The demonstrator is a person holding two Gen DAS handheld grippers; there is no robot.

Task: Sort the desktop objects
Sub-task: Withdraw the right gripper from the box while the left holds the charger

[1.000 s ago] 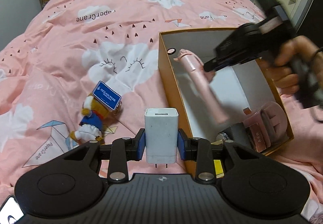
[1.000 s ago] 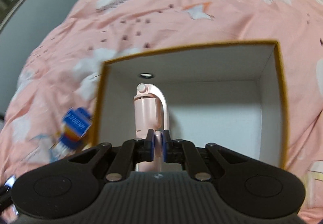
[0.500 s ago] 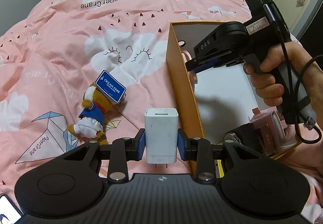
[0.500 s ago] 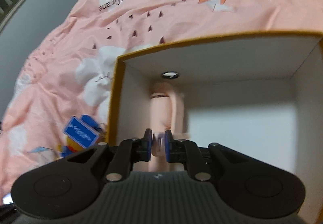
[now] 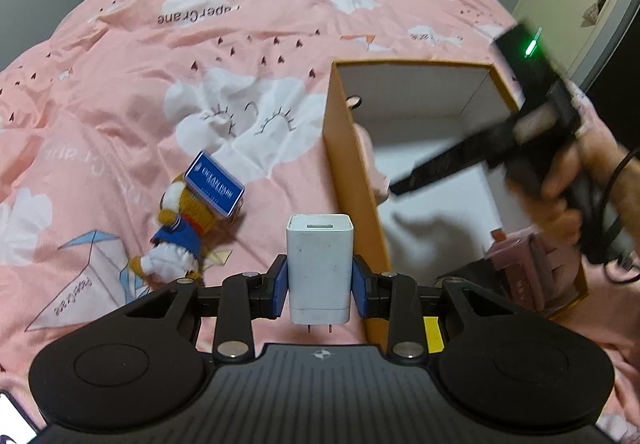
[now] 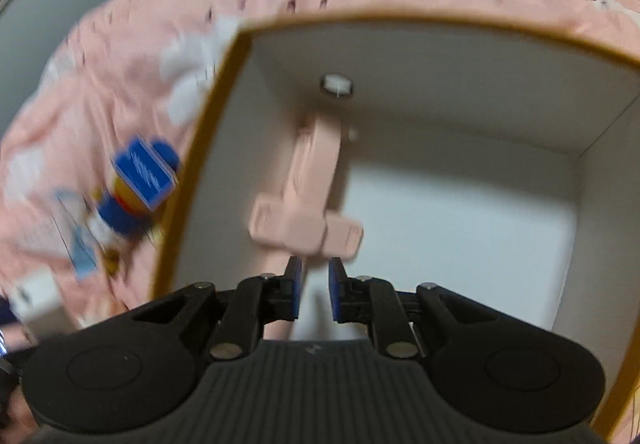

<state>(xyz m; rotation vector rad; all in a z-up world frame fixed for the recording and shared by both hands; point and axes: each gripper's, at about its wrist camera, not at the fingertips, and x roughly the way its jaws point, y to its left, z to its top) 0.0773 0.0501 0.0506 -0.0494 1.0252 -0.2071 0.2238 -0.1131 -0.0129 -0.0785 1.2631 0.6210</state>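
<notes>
- My left gripper (image 5: 319, 280) pinches the white charger (image 5: 320, 268) upright.
- My right gripper (image 6: 314, 294) is opening over the box (image 6: 480, 92); the pink stick (image 6: 308, 196) lies inside, toward 12 o'clock, no longer pinched.

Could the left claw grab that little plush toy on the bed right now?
Probably not yet. The left claw is shut on a white charger, so its pads are full. The plush toy lies uncovered on the bedspread nearby; nothing else blocks it.
</notes>
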